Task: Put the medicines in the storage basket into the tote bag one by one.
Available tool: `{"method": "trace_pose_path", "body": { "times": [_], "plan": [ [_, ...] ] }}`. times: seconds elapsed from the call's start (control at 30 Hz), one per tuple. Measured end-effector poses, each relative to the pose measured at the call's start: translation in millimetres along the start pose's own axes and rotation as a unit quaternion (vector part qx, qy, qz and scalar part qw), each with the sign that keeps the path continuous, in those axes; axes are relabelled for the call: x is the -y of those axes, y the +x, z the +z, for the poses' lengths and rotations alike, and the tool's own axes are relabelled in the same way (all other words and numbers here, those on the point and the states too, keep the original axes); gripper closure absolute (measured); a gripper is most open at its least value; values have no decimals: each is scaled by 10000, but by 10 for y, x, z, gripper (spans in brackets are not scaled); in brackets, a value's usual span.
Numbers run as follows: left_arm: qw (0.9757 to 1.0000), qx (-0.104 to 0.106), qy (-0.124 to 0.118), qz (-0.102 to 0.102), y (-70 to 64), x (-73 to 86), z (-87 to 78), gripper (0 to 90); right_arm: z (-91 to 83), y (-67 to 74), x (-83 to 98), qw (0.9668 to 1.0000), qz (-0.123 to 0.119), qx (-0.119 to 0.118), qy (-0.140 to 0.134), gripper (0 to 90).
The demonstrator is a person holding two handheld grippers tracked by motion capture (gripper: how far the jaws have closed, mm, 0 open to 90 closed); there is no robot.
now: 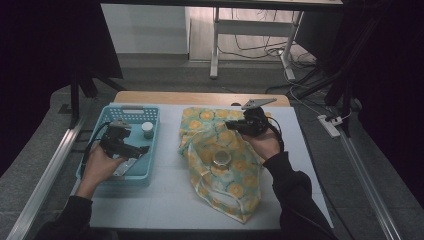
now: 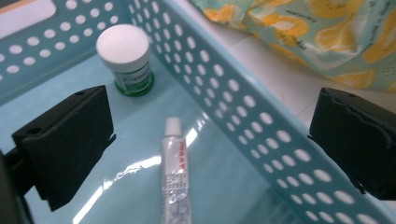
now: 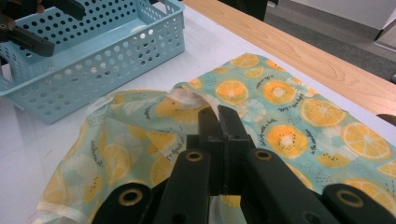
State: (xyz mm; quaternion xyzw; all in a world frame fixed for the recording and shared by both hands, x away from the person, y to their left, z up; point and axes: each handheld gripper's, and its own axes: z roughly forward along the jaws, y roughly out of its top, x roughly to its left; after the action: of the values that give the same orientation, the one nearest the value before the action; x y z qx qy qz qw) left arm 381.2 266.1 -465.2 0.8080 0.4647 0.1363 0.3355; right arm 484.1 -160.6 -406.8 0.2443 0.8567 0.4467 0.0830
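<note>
Table (image 1: 165, 200): white-covered top with a bare wooden strip along the far edge.

Light blue perforated plastic basket (image 1: 152, 112): left part of the table. Holds a small round jar with a white lid and green label (image 2: 126, 58) in its far right corner, standing upright, and a slim white squeeze tube with red print (image 2: 175, 172) lying flat on the basket floor nearer the person, cap toward the jar.

Left gripper (image 1: 142, 148): held in the person's left hand (image 1: 100, 167) over the near half of the basket. Jaws spread wide, empty; in the left gripper view one jaw hangs inside the basket and the other past its right wall, with the tube lying below and between them.

Turquoise cloth bag printed with orange slices (image 1: 220, 160): crumpled, centre-right of the table, beside the basket. A small round glass-like object (image 1: 221, 159) rests on its middle; what it is cannot be told.

Right gripper (image 3: 218, 116): held in the right hand (image 1: 265, 145) at the bag's far right part. Jaws pressed together, pinching a fold of the fabric near a white-trimmed edge.
</note>
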Motion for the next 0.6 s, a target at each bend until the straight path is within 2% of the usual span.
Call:
{"method": "trace_pose_path", "body": {
  "times": [0.23,0.43,0.53,0.6],
  "plan": [
    [9992,-188,345,42,135,51,92,0,5,-2,6,10000,4,3,-3,900],
    [9975,-156,684,-3,203,90,220,0,14,2,7,10000,-5,-2,1,900],
    [9964,-103,841,43,209,102,279,0,13,2,7,10000,-4,-2,0,900],
    [9948,-60,1017,82,214,110,322,0,12,3,8,10000,-5,5,2,900]
  ]
}}
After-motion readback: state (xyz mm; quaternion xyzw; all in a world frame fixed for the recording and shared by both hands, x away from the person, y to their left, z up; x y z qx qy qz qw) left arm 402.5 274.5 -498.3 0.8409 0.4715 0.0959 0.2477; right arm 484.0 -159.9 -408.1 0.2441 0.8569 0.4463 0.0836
